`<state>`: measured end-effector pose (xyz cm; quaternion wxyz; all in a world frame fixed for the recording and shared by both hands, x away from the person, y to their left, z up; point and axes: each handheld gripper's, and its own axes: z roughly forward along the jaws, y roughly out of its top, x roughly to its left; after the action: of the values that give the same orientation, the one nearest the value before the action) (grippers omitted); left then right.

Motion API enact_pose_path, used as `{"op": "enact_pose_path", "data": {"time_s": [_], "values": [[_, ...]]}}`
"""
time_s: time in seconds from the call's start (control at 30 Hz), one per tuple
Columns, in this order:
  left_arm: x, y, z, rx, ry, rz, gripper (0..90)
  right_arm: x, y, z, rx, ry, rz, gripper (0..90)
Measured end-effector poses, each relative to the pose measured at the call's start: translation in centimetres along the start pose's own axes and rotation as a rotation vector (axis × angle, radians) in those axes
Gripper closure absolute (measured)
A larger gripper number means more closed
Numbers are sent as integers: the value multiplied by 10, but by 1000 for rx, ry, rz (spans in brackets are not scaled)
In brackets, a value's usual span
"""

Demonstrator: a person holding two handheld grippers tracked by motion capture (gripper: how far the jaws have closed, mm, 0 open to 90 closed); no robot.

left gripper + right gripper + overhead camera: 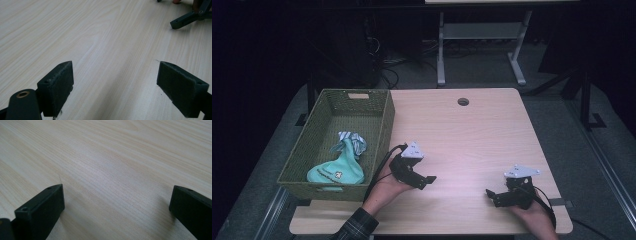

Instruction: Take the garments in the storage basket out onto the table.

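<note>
A green woven basket (382,122) stands on the left of the wooden table (467,130). Inside it lies a mint-green cloth bundle (339,167) with a striped piece (353,140) at its top. My left gripper (426,181) rests on the table just right of the basket, jaws wide apart with only bare wood between them (115,82). My right gripper (490,196) sits near the front right edge, also open over bare wood (117,205). In the left gripper view, the right gripper's jaw tip (186,20) shows at the top right.
A round cable hole (463,101) is near the table's far edge. A grey metal desk frame (482,35) and cables stand on the floor beyond. The table's front edge runs close to both hands.
</note>
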<state>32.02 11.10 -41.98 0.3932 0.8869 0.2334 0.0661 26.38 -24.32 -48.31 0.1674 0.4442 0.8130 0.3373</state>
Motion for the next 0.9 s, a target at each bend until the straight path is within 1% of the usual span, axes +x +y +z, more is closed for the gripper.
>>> {"op": "enact_pose_path", "data": {"time_s": [0.03,0.17,0.27,0.33,0.37,0.4,0.5,0.57,0.7,0.8,0.83,0.9], "values": [[0,1,0,1,-2,-6,132,0,0,0,0,0,0,0],[0,3,-2,3,-4,4,132,0,0,0,0,-1,1,0],[0,5,-4,-4,-10,-7,132,0,0,0,0,-1,1,0],[0,6,-5,-3,-11,-8,132,0,0,0,0,-1,2,0],[0,6,-6,0,-12,-1,132,0,0,0,0,0,1,0],[0,6,-6,-10,-13,-10,132,0,0,0,0,0,2,0],[1,8,-7,3,-15,-2,133,0,0,0,0,0,2,0],[0,10,-9,1,-15,1,133,0,0,0,1,0,2,0],[1,13,-12,-8,-16,7,133,0,0,0,1,0,3,0],[1,14,-13,-17,-21,3,133,0,0,0,2,1,5,0],[1,15,-13,-16,-21,8,133,0,0,0,2,1,5,0],[1,16,-14,-22,-25,4,133,0,0,0,2,1,5,0]]}}
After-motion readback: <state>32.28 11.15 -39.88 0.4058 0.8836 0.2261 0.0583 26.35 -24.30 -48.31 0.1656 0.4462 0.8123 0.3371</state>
